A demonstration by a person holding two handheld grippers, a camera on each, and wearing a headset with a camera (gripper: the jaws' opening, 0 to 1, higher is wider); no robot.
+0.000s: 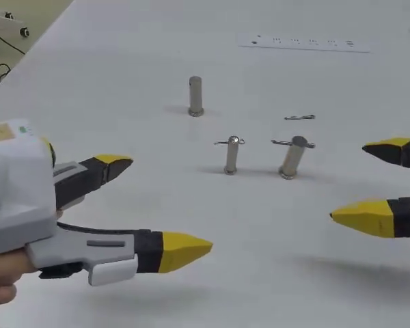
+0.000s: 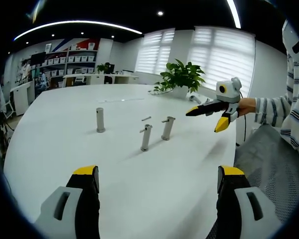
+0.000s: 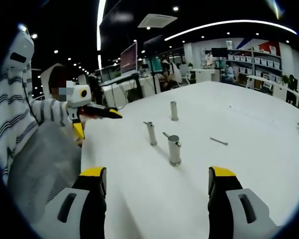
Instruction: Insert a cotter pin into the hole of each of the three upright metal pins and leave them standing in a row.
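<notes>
Head view, from the left: the left gripper (image 1: 150, 205) hangs wide open and empty, on the near side of the bare pin (image 1: 195, 96). Right of that pin and nearer stand the second pin (image 1: 231, 155) and third pin (image 1: 292, 157), each already cottered; the loose cotter pin (image 1: 299, 117) lies flat to the bare pin's right. Farthest right, the right gripper (image 1: 372, 181) gapes too, holding nothing. That thin cotter could skid from the jaws, and the bare pin, unsteadied, may topple.
</notes>
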